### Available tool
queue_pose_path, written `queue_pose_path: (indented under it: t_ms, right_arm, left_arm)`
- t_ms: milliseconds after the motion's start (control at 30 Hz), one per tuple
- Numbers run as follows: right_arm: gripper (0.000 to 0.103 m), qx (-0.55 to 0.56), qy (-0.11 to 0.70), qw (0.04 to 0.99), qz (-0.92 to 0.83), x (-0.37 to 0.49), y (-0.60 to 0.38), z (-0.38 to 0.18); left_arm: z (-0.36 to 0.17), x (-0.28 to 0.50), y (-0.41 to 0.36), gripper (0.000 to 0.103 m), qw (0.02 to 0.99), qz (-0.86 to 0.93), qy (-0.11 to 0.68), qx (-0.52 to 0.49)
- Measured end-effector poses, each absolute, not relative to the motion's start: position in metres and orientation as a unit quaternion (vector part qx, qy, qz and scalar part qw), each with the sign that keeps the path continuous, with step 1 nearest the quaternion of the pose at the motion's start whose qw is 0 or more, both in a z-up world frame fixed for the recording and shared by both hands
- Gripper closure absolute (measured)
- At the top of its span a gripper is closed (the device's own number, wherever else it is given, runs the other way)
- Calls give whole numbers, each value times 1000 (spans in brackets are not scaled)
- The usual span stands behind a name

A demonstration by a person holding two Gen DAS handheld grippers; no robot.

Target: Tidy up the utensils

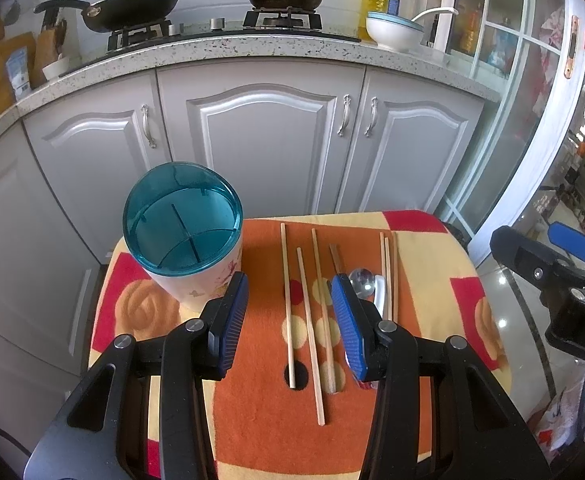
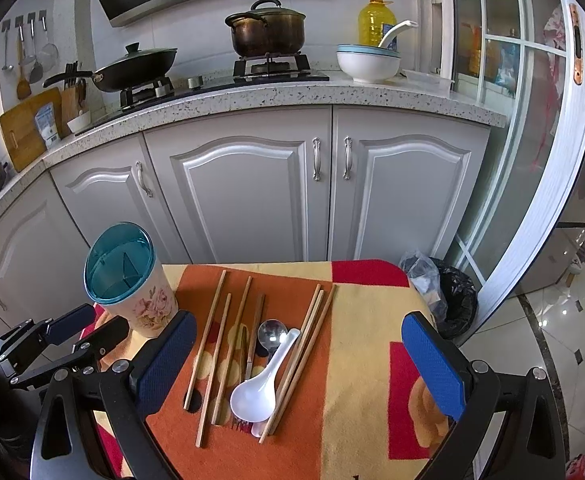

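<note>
A floral utensil holder [image 1: 182,236] with a teal divided rim stands upright at the cloth's far left, also seen in the right wrist view [image 2: 120,276]. Several wooden chopsticks [image 1: 304,304] lie loose on the orange patch. My left gripper [image 1: 290,324] hovers open over them, with nothing between its pads. A white ceramic spoon [image 2: 260,388] rests beside a metal spoon [image 2: 271,336], with more chopsticks [image 2: 304,356] just to their right. My right gripper [image 2: 300,364] is wide open above this pile and holds nothing.
A small table carries the orange, yellow and red cloth [image 2: 364,340]. Grey kitchen cabinets [image 2: 236,184] stand close behind it. A black-bagged bin [image 2: 452,300] sits on the floor at the right. The left gripper [image 2: 92,326] shows at the holder's near side.
</note>
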State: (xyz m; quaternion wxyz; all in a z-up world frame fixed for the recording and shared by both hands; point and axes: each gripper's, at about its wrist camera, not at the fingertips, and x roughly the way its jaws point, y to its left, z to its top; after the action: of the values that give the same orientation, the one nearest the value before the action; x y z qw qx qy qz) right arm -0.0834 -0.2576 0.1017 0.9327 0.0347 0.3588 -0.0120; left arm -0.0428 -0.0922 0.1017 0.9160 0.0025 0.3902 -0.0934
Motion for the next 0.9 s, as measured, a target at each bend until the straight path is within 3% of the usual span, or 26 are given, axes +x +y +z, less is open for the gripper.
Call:
queue_pose_path:
  t_ms: [900]
  right_arm:
    - [0,33,377,926,-9,-81,-259,94]
  left_arm:
    - [96,-41,-94,61,913,-94,397,1]
